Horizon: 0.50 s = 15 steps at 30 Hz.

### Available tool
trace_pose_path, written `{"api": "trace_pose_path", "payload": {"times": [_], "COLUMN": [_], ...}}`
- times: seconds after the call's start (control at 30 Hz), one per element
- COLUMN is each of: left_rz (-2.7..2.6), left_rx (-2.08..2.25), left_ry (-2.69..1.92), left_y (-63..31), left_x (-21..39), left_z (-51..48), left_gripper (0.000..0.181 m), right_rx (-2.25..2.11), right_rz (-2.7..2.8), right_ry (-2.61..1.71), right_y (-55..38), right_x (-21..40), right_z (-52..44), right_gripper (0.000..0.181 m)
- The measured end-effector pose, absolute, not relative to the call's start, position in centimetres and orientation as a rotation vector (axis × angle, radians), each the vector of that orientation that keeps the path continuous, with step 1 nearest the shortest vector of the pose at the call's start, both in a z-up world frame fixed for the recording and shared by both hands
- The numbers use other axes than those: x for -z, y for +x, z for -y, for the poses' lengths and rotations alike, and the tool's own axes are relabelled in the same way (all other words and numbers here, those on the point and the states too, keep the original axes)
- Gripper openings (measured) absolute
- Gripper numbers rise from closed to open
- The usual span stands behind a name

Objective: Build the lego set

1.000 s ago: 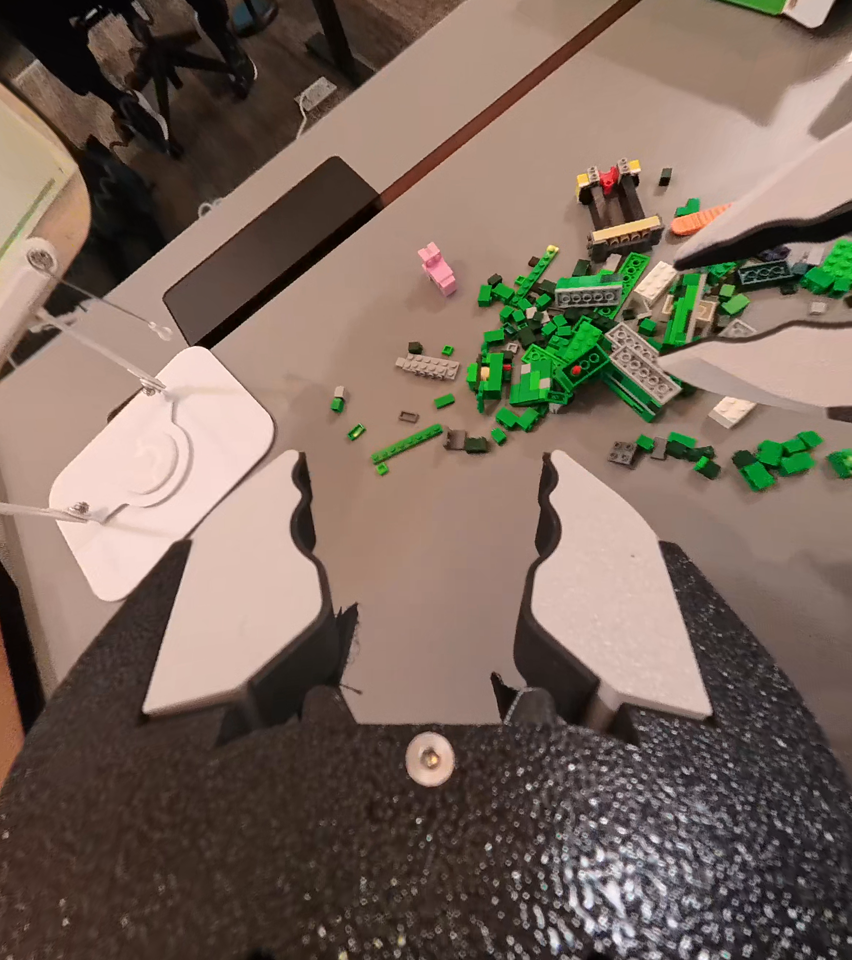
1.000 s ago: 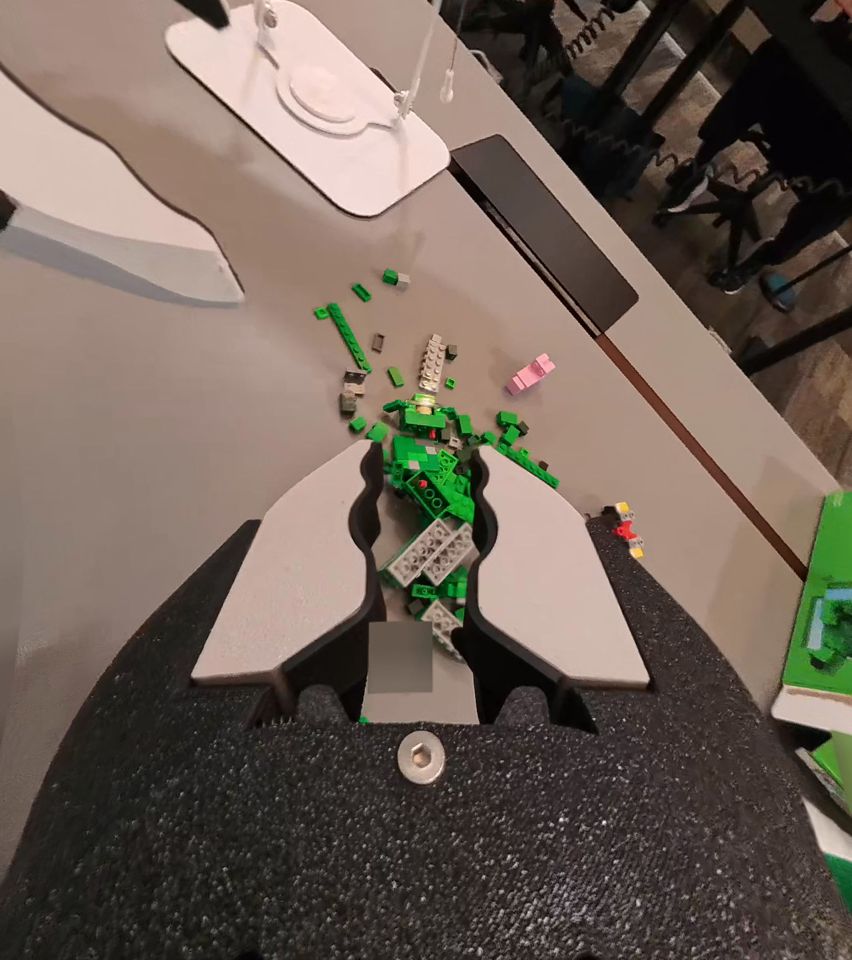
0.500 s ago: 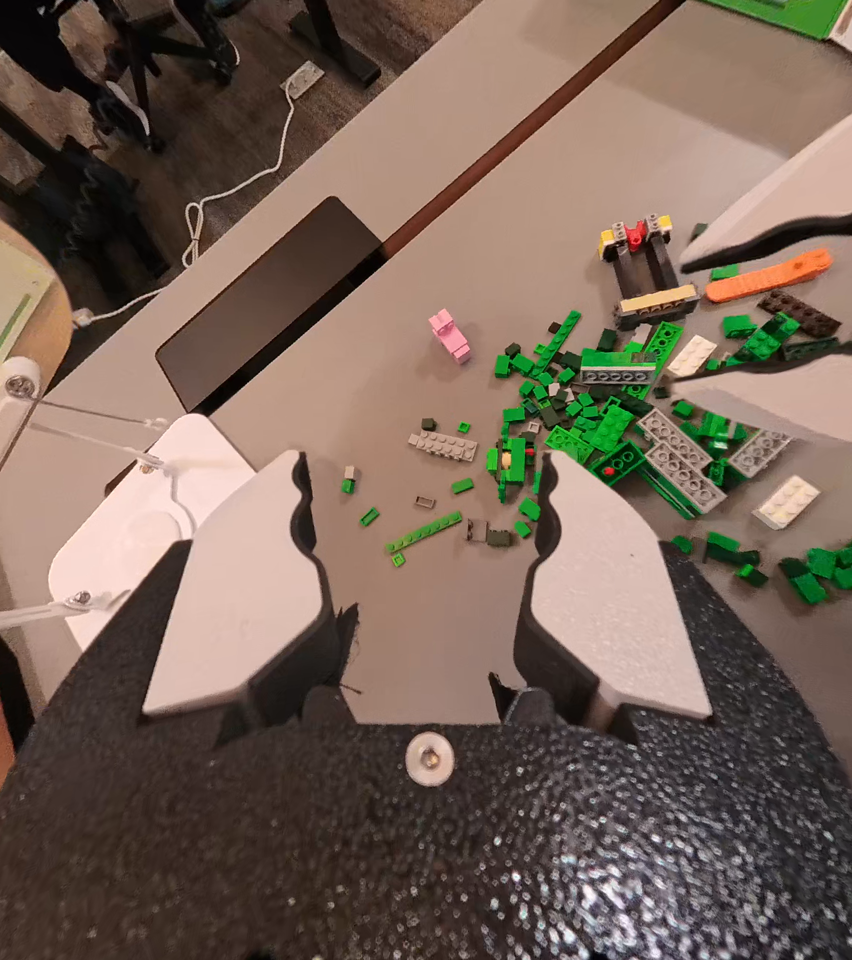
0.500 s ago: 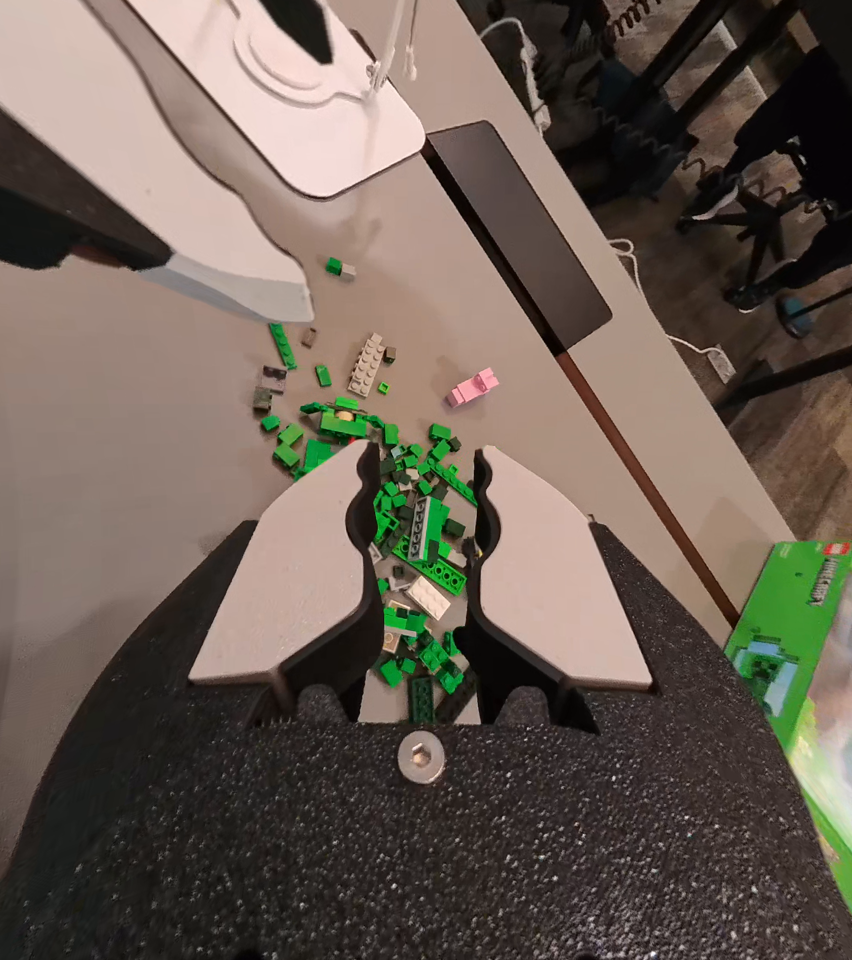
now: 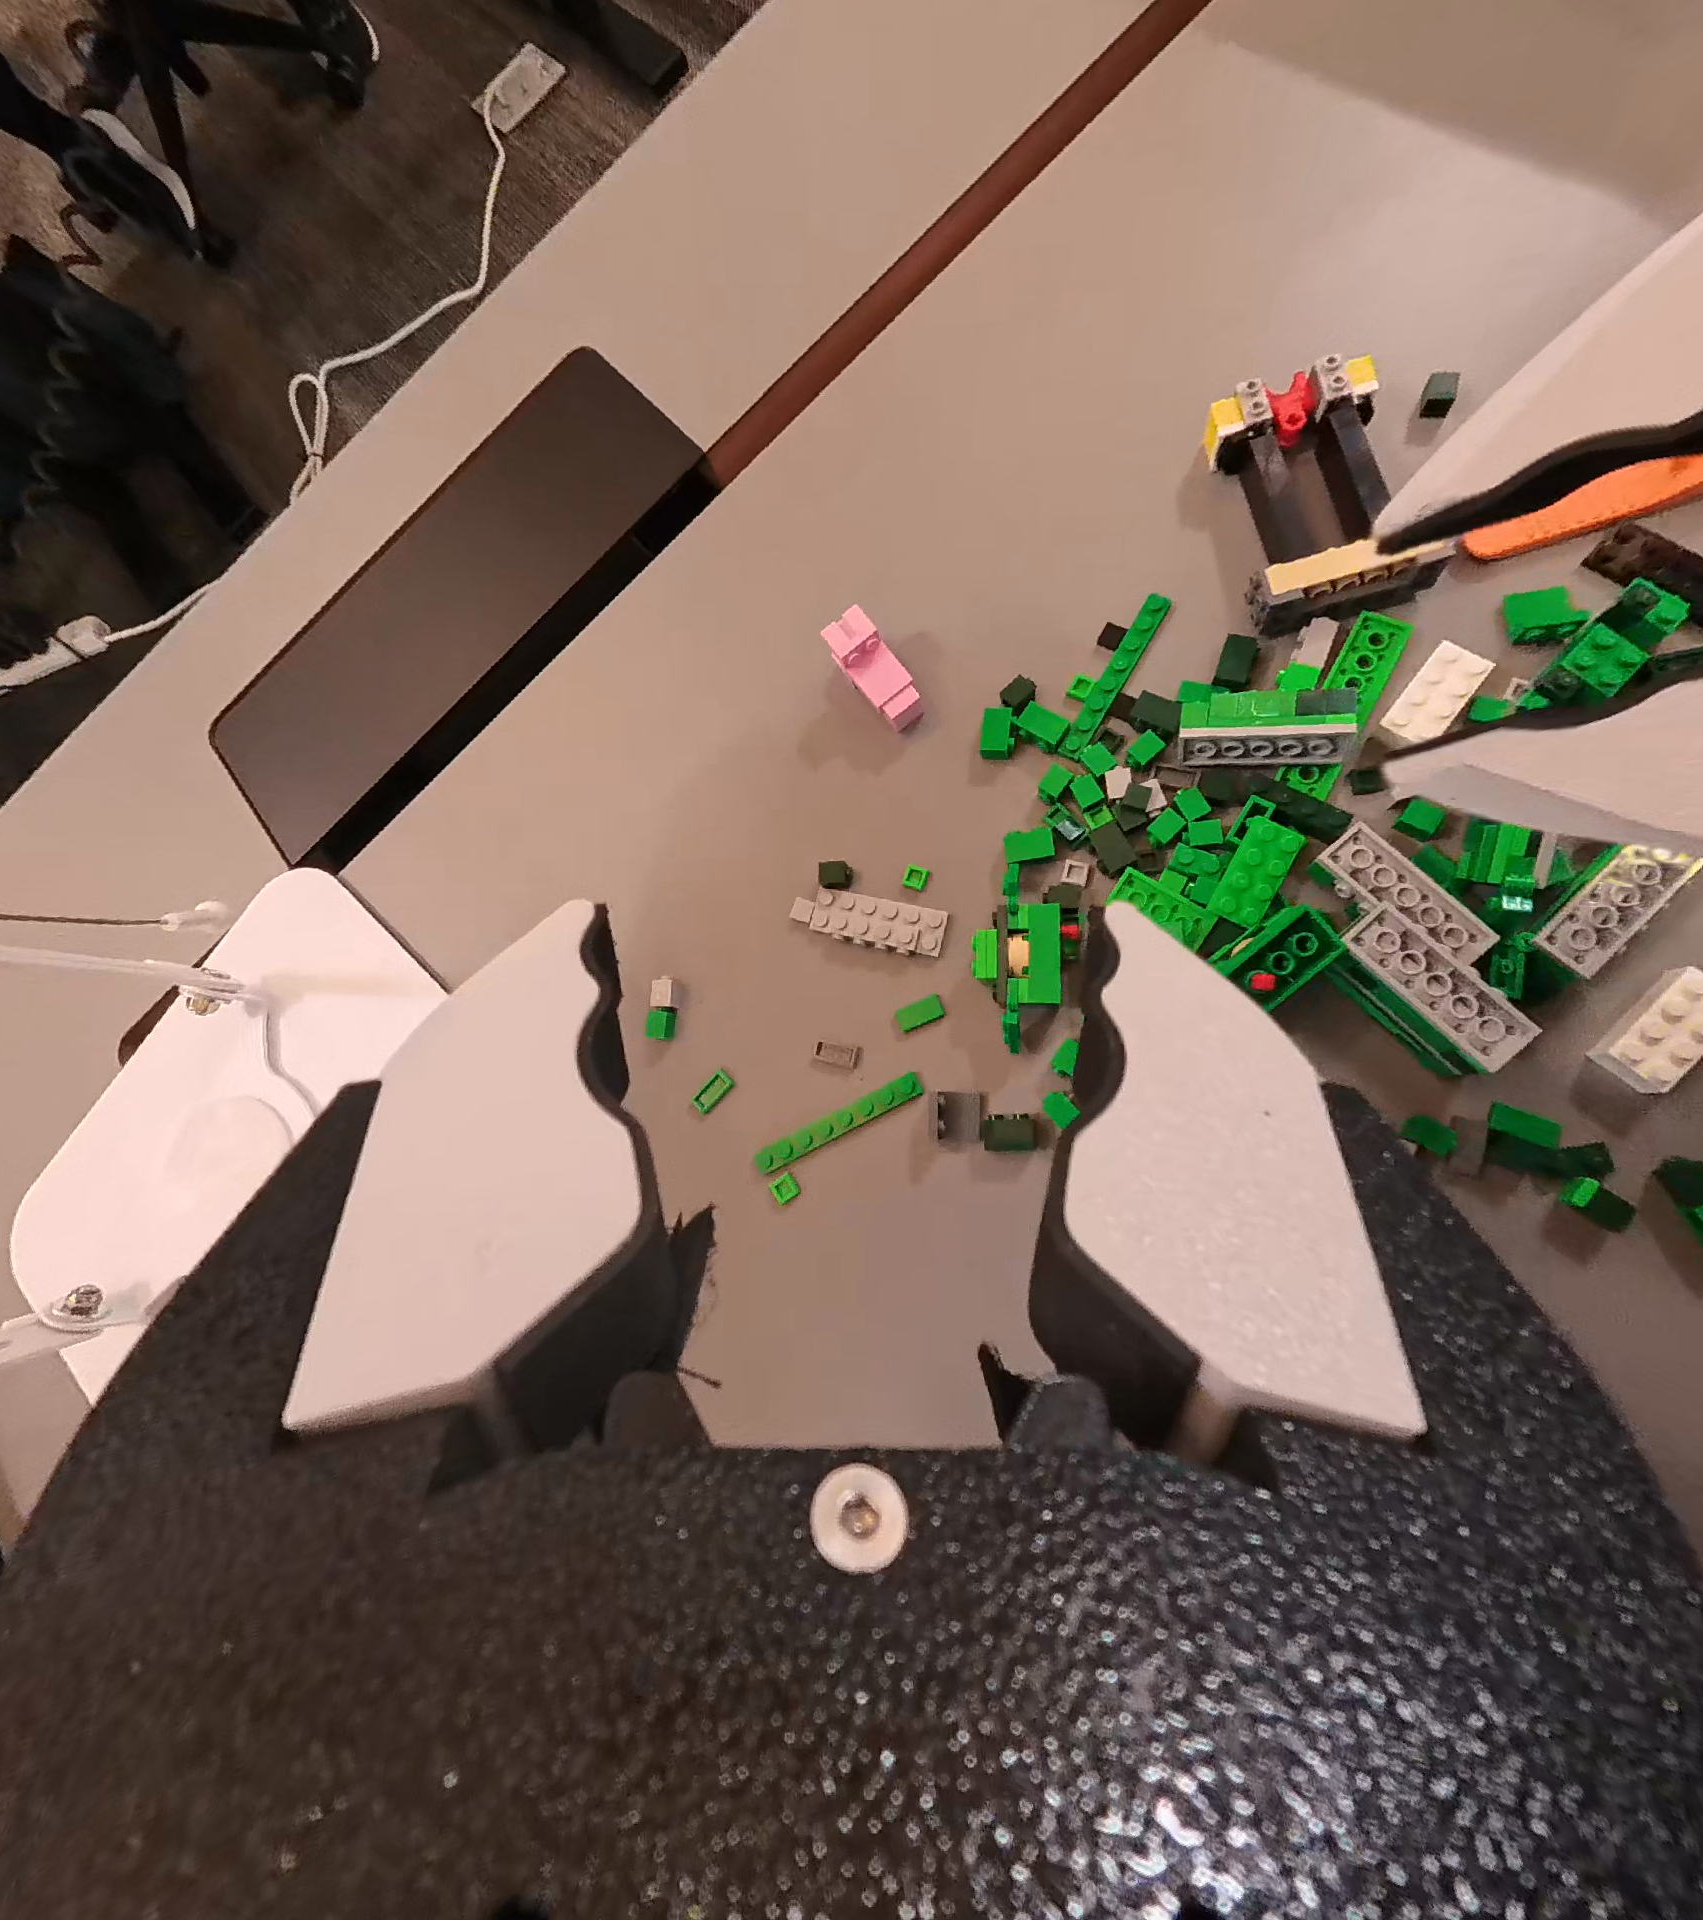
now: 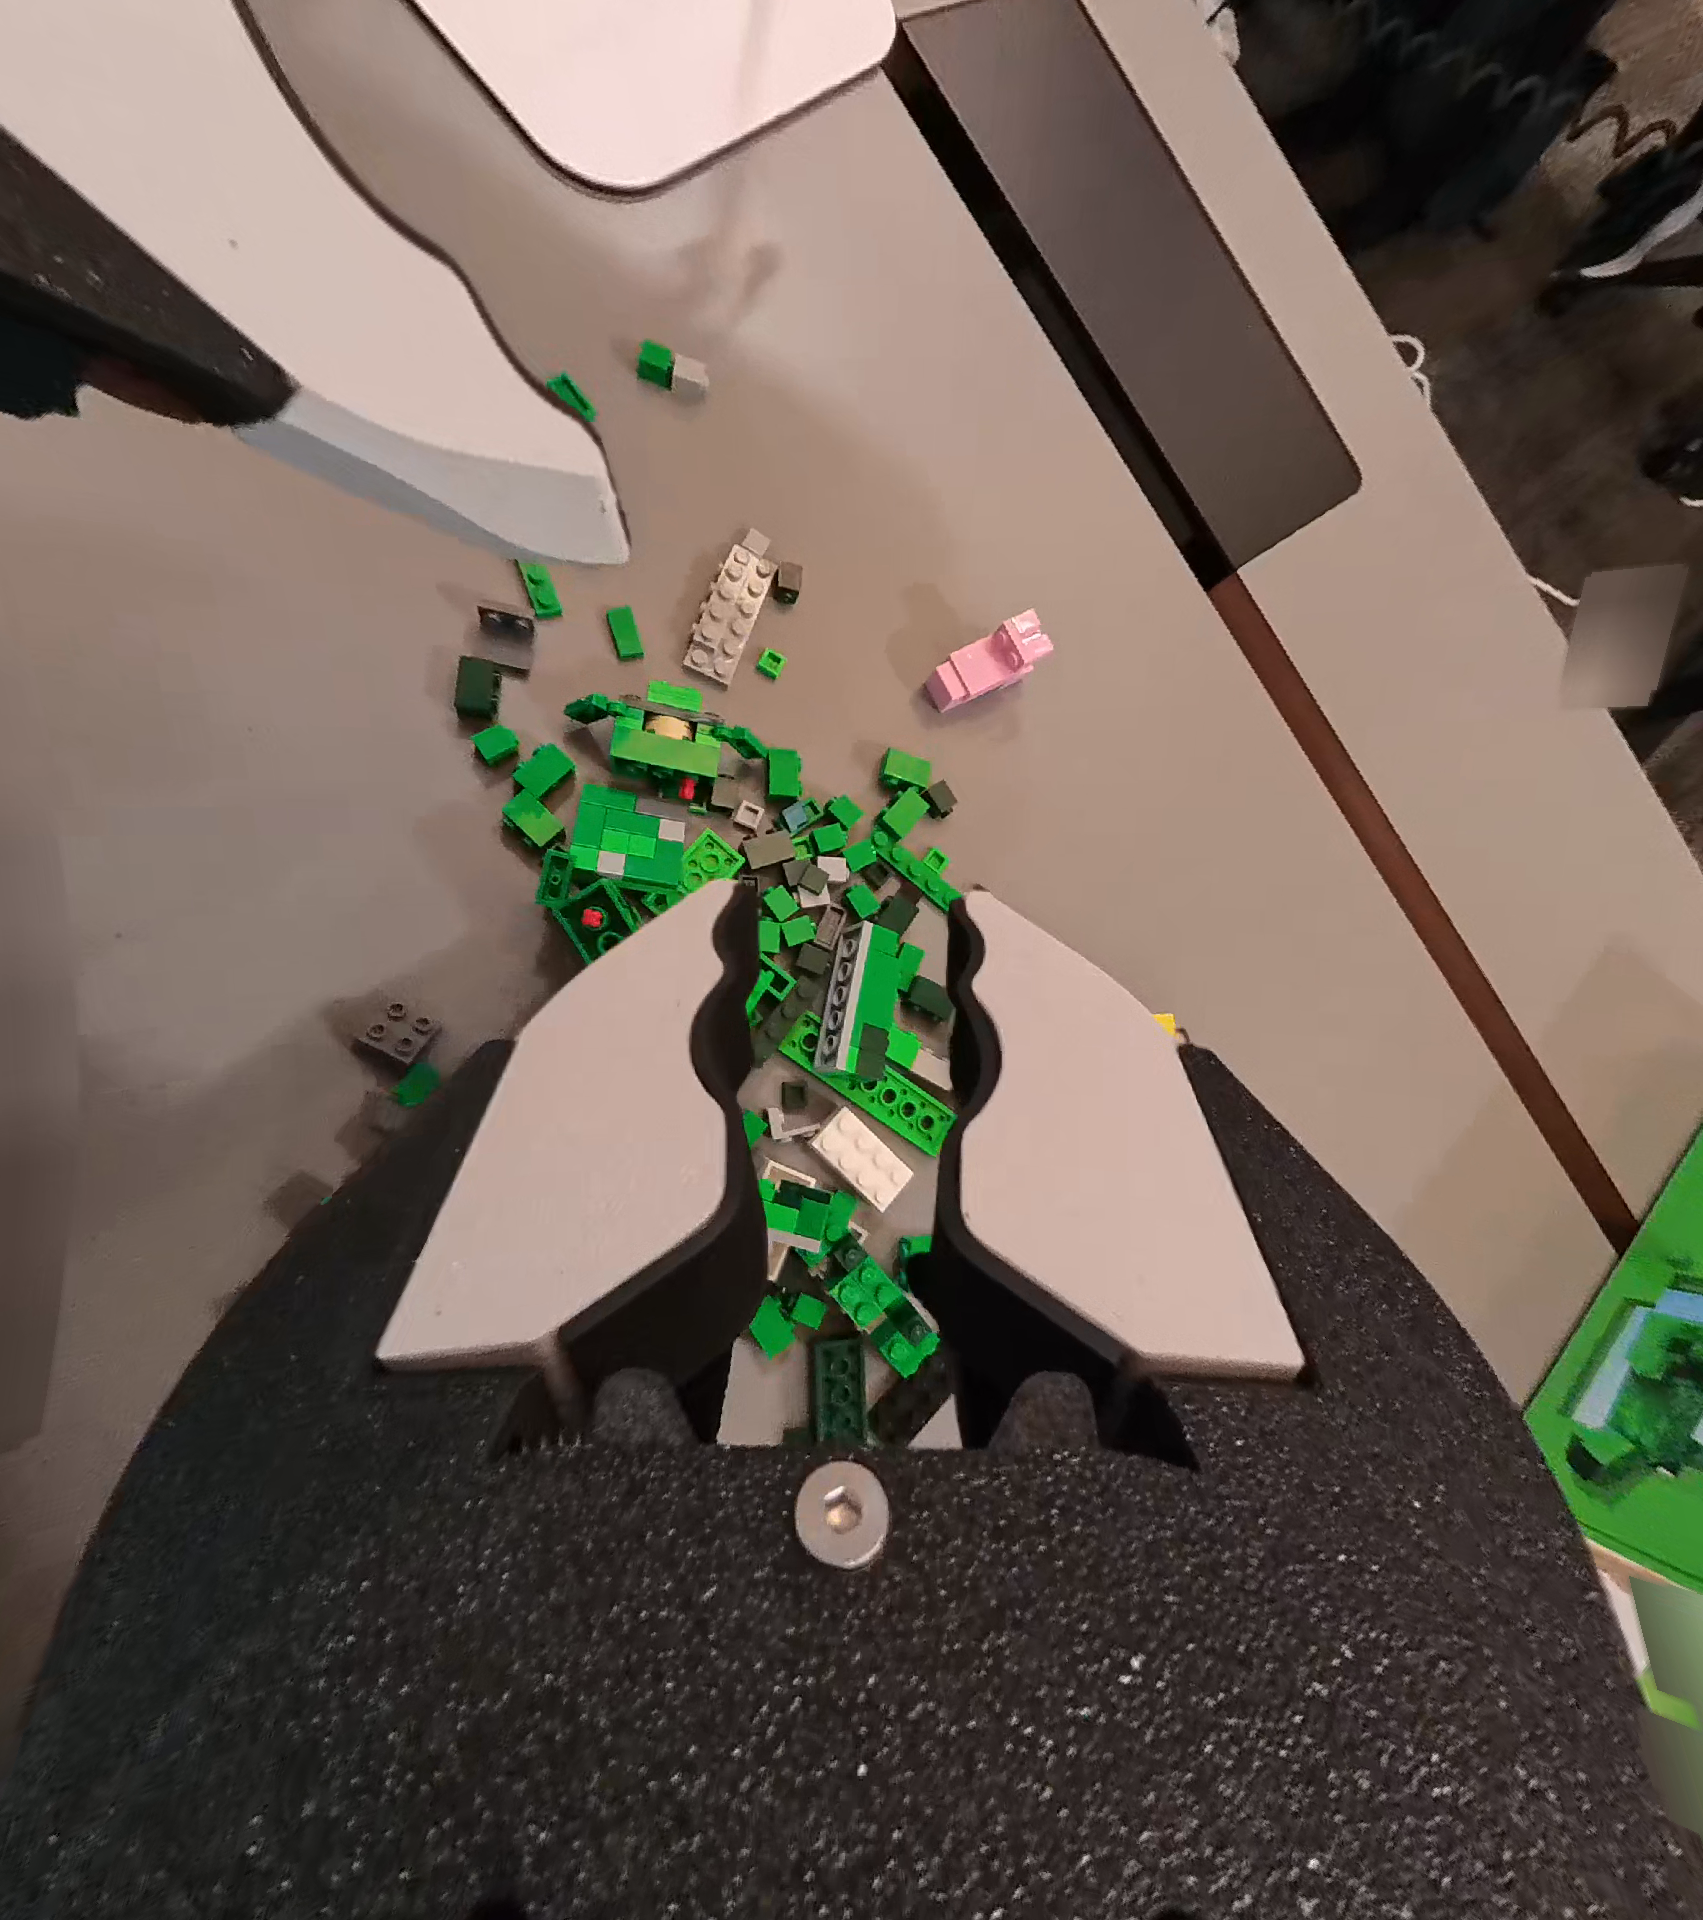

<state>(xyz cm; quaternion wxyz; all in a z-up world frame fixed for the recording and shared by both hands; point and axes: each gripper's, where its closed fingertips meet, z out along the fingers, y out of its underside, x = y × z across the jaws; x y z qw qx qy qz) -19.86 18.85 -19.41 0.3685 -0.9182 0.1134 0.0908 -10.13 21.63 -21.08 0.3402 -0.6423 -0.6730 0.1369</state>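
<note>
A pile of loose green and grey lego bricks [image 5: 1273, 894] lies on the grey table [image 5: 826, 436]. My left gripper [image 5: 852, 920] is open and empty, low over scattered small pieces at the pile's left edge. A small green build [image 5: 1023, 951] sits just inside its right fingertip. A long green plate [image 5: 842, 1122] and a grey plate [image 5: 868, 925] lie between its fingers. My right gripper [image 6: 852, 896] is open and empty above the pile [image 6: 857, 1039]. It also shows in the left wrist view [image 5: 1382, 655], over the pile's far right.
A pink pig figure [image 5: 873, 665] stands left of the pile. A black, yellow and red build [image 5: 1304, 468] and an orange piece [image 5: 1605, 499] lie behind. White bricks [image 5: 1668, 1029] lie right. A white stand base [image 5: 192, 1122], a black table inset [image 5: 452, 623] and a green box [image 6: 1678, 1351] are nearby. Left tips and right tips are each some 15 centimetres from the pink pig figure [image 5: 873, 665]. It is also in sight in the right wrist view [image 6: 991, 658].
My left gripper has moved forward toward the pile's left edge. My right gripper has shifted along the pile toward its far side. Both stay open and empty.
</note>
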Motion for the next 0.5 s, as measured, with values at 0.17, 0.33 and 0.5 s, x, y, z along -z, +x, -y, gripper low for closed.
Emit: {"api": "trace_pose_path", "payload": {"times": [0.17, 0.33, 0.5], "left_rz": [-0.247, -0.238, -0.263], "left_rx": [-0.205, -0.181, -0.170], "left_ry": [-2.376, -2.374, -2.375], "left_y": [-21.0, -21.2, -20.8], "left_x": [19.7, 19.6, 19.8], "left_z": [-18.7, -18.5, -18.6], "left_gripper": [0.087, 0.087, 0.087], "right_rx": [-0.345, -0.359, -0.349], "right_rz": [1.740, 1.774, 1.771], "right_ry": [-1.709, -1.683, -1.684], "right_y": [-9.9, -10.5, -10.5], "right_x": [21.5, 21.7, 21.8], "right_z": [-22.2, -21.4, -21.6], "right_gripper": [0.036, 0.037, 0.037]}}
